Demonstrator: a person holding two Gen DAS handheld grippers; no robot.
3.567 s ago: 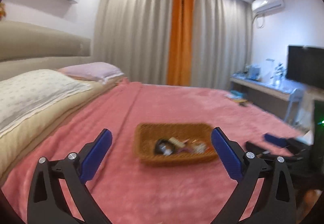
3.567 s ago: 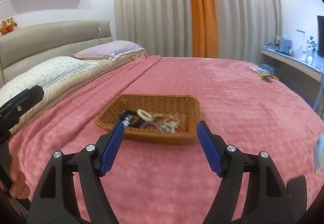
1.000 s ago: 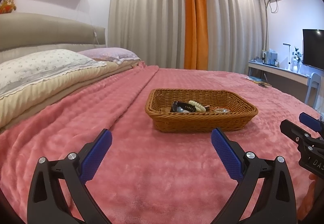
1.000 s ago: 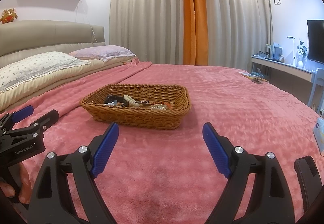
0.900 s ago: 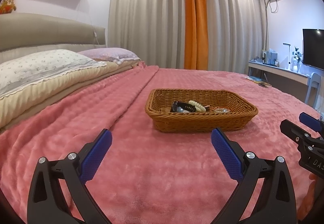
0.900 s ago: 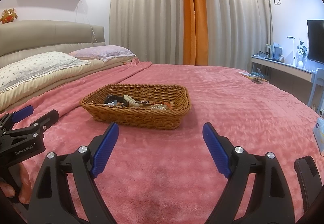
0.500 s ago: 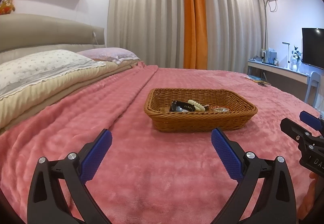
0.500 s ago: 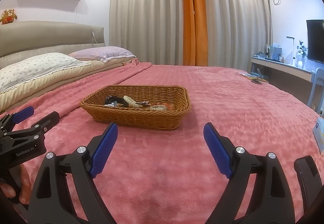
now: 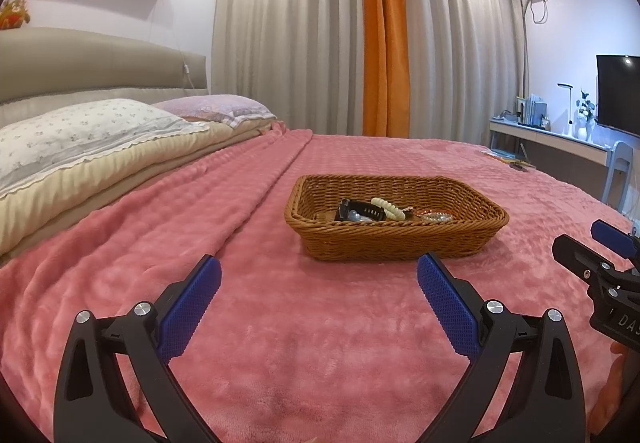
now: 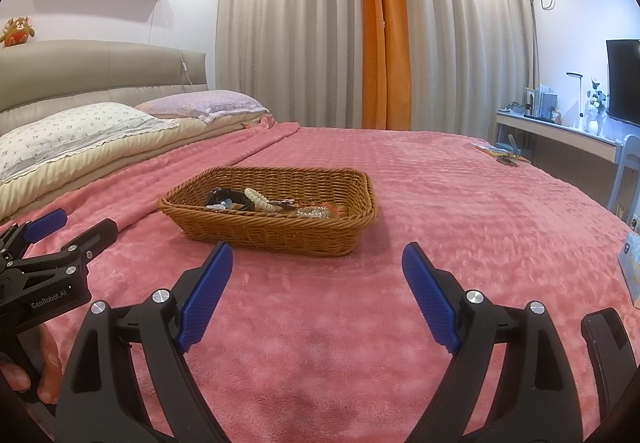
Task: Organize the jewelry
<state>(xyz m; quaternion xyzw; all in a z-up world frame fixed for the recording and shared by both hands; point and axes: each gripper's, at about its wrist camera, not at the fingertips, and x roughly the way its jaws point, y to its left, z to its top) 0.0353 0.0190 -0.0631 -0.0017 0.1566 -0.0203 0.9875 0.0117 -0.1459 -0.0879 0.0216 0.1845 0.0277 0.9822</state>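
Note:
A brown wicker basket [image 9: 400, 243] [image 10: 276, 235] sits on the pink bedspread ahead of both grippers. In it lie a black watch [image 9: 358, 209] [image 10: 224, 198], a cream bead bracelet [image 9: 390, 207] [image 10: 258, 199] and other small jewelry [image 9: 436, 217] [image 10: 316, 211]. My left gripper [image 9: 320, 273] is open and empty, low over the bedspread just short of the basket. My right gripper [image 10: 318, 259] is open and empty, also just short of the basket. Each gripper shows at the edge of the other's view, the right one [image 9: 600, 243] and the left one [image 10: 68, 231].
Pillows [image 9: 92, 131] and a padded headboard [image 10: 100, 71] lie to the left. Curtains [image 9: 384, 43] hang behind the bed. A desk [image 9: 552, 139] and a TV [image 9: 618, 95] stand at the right. Small items [image 10: 500, 155] lie at the bed's far right edge.
Both grippers have dropped lower and now look across the bedspread at the basket's side. In the last second almost nothing has moved.

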